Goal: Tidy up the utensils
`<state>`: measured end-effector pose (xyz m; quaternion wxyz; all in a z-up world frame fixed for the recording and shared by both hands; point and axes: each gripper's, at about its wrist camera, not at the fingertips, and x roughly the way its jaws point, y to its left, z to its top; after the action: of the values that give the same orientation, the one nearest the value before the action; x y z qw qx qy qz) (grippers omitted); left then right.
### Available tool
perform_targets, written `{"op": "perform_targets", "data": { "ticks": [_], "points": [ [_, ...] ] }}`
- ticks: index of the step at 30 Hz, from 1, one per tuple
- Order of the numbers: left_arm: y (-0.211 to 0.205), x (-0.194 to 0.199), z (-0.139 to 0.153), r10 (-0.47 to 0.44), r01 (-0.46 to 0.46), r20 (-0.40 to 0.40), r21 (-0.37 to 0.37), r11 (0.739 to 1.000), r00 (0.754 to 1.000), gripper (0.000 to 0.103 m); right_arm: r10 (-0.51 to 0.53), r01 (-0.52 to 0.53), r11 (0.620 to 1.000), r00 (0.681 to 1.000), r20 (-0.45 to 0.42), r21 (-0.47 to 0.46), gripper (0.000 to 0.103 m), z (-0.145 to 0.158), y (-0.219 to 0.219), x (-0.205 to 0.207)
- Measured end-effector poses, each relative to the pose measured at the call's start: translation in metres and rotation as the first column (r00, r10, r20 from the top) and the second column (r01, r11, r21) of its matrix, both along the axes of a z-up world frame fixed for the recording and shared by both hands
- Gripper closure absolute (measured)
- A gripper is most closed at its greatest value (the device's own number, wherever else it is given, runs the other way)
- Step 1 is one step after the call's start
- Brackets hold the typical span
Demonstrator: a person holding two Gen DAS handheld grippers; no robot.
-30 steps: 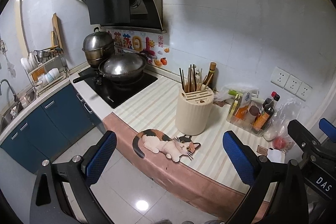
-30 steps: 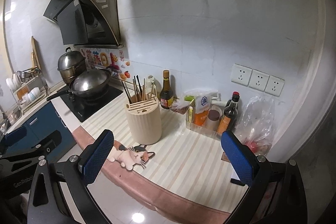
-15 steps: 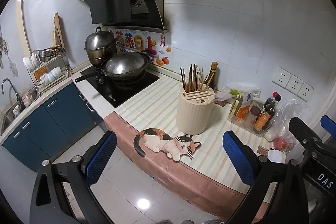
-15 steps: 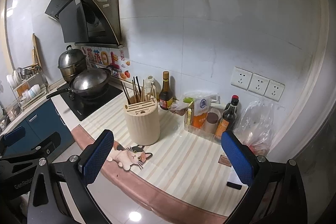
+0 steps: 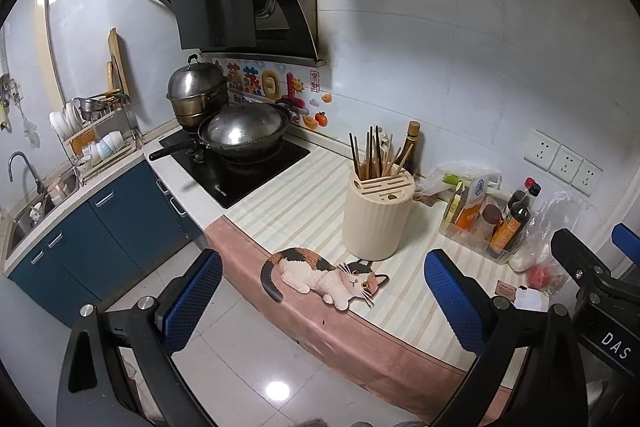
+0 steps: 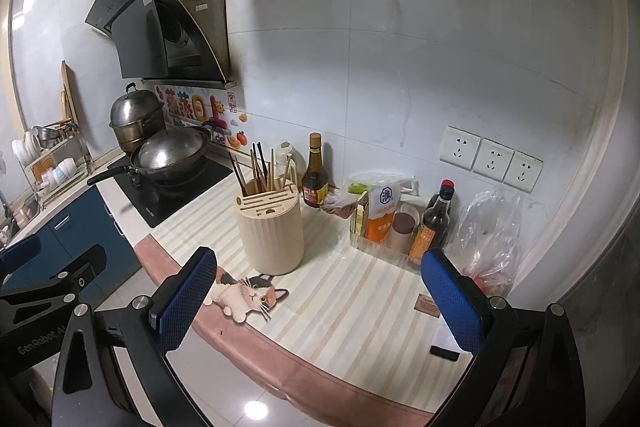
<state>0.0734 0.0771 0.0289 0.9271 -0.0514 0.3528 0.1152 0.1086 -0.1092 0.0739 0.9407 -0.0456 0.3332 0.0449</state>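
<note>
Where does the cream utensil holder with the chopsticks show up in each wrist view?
Left wrist view: the cream utensil holder stands right of centre on the striped counter, behind the cat's head.
Right wrist view: the holder stands left of centre, just above the left finger of the open claw.
Shared landmark: the cat picture at the counter edge, directly in front of the holder.

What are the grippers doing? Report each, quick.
Left gripper: open, fingers wide apart, holding nothing.
Right gripper: open, fingers wide apart, holding nothing.
</note>
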Motion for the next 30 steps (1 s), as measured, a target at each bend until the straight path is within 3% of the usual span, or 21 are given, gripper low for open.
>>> {"op": "perform_targets", "data": {
  "ticks": [30],
  "points": [
    [0.0023,0.0005,0.0024,-0.006,0.006,-0.001,0.004,1.0,1.0,0.0,0.008,-0.008,1.0,1.0,-0.015,-0.003,0.0,-0.0087,-0.0024,-0.0003]
  ]
}}
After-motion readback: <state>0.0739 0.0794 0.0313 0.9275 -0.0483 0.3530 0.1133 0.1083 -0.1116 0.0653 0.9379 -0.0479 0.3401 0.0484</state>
